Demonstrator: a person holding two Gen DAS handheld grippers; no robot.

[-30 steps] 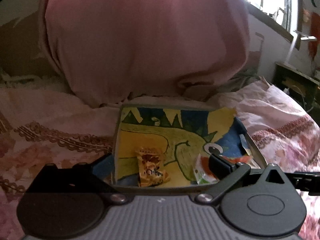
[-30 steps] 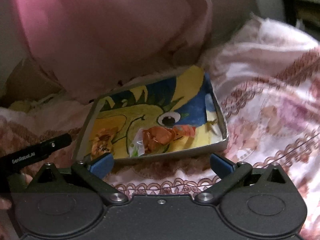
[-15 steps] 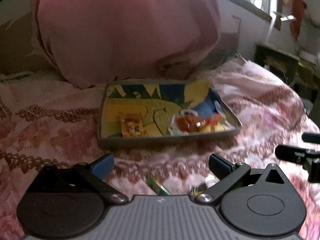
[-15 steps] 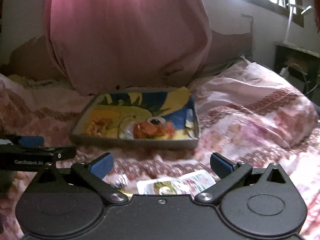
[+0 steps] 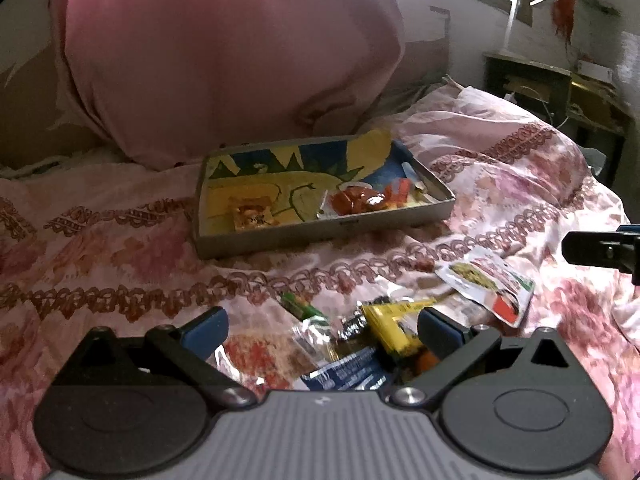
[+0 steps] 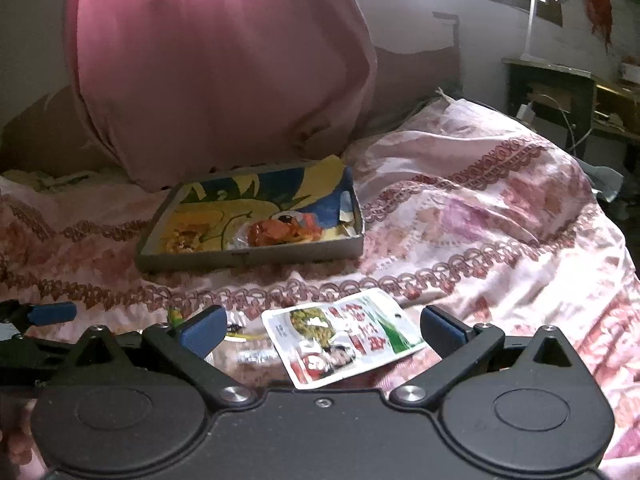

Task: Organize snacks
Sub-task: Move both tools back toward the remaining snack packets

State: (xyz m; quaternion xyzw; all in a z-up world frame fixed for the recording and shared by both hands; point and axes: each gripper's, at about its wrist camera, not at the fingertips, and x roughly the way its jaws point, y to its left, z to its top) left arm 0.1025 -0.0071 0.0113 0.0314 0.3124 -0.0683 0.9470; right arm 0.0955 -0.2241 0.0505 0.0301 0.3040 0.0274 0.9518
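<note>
Your left hand-held gripper (image 5: 322, 330) hangs low over a bed with its jaws apart and nothing between them. Just under it lies a loose heap of wrapped snacks: a yellow packet (image 5: 394, 326), a green-tipped wrapper (image 5: 302, 308), a blue packet (image 5: 346, 372) and a clear foil one; the exact count is hard to tell where they overlap. They look unsorted, probably waiting to be picked up.

Your right hand-held gripper (image 6: 320, 330) is also spread wide and empty, framing one flat white pouch (image 6: 344, 336) printed with green and red, which lies on the pink floral bedspread (image 6: 500, 240). That pouch seems the likely next pick.

Farther on sits one shallow grey tray (image 6: 256, 260), lined with a yellow, green and blue cartoon picture. It holds two snacks that can be counted: one orange packet (image 5: 254, 214) on the left and one red-filled clear bag (image 5: 358, 202) on the right, apparently sorted already. Behind the tray hangs a pink cloth (image 5: 224, 52).
</note>
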